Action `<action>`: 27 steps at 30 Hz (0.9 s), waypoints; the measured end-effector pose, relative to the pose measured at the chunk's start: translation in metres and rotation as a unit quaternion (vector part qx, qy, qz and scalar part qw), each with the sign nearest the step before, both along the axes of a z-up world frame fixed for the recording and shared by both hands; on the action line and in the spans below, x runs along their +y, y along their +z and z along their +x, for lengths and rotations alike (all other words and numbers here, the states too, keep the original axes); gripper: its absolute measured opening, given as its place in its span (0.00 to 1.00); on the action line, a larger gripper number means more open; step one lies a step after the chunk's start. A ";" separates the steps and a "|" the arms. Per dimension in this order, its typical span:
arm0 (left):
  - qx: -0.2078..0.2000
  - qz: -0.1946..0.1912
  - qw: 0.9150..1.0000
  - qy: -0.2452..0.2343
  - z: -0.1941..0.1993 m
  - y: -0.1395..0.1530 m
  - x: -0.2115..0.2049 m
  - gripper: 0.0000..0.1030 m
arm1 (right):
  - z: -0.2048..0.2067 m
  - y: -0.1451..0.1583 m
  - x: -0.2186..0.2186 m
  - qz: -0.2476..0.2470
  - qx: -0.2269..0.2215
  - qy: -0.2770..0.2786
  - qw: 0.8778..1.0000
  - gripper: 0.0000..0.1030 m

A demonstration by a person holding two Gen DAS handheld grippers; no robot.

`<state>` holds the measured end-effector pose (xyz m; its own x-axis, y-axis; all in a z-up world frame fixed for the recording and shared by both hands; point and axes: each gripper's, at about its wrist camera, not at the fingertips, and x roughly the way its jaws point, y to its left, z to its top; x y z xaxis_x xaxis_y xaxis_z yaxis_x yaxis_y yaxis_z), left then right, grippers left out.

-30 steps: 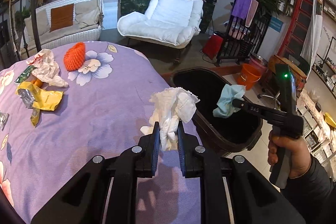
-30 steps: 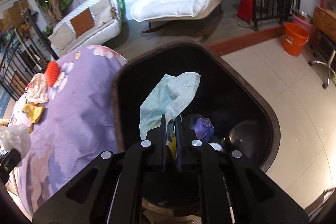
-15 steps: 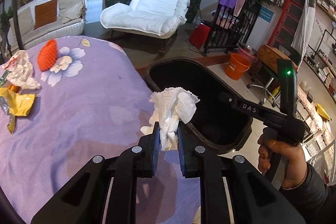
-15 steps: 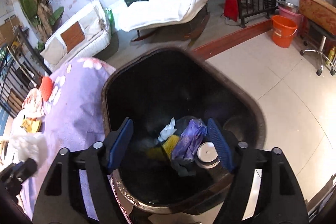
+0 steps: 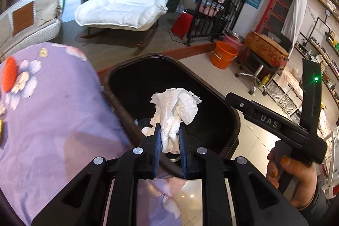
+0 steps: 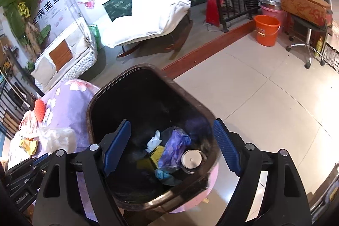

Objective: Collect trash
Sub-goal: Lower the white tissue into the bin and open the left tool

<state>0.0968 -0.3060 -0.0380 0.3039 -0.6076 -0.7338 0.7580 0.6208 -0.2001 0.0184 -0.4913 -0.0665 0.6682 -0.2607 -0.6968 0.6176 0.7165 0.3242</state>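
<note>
My left gripper [image 5: 169, 137] is shut on a crumpled white tissue [image 5: 177, 105] and holds it over the near rim of the dark trash bin [image 5: 233, 118]. My right gripper [image 6: 169, 141] is open and empty above the same bin [image 6: 93, 103]. Inside the bin lie a white scrap [image 6: 153, 140], a purple bag [image 6: 174, 148], a yellow piece [image 6: 157, 153], a teal cloth [image 6: 163, 174] and a can [image 6: 191, 160]. In the left wrist view the right gripper's body [image 5: 273, 122] is at the right, held by a hand.
A purple flowered tablecloth [image 5: 53, 115] covers the table left of the bin, with an orange net [image 5: 9, 73] on it. More trash [image 6: 28, 144] lies on the table. An orange bucket [image 5: 225, 54], a stool [image 5: 260, 60] and a white lounge chair [image 5: 127, 7] stand beyond.
The right gripper opened and the teal cloth dropped into the bin. The left gripper carried the white tissue from over the table to over the bin's rim.
</note>
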 end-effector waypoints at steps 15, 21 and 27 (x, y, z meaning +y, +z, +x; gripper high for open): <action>-0.004 0.032 0.999 -0.020 0.005 -0.016 -0.043 0.69 | -0.019 -0.004 -0.028 0.008 0.006 -0.038 0.999 0.78; -0.006 0.027 0.999 -0.017 0.002 -0.016 -0.037 0.85 | -0.018 -0.001 -0.027 0.005 0.005 -0.037 0.999 0.81; -0.016 0.012 1.000 0.001 0.002 -0.008 -0.007 0.87 | -0.009 0.003 -0.016 0.002 0.000 -0.017 1.000 0.82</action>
<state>0.0988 -0.3127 -0.0455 0.3291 -0.5899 -0.7374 0.7623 0.6268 -0.1613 0.0099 -0.5076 -0.0639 0.6593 -0.2803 -0.6977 0.6410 0.6946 0.3266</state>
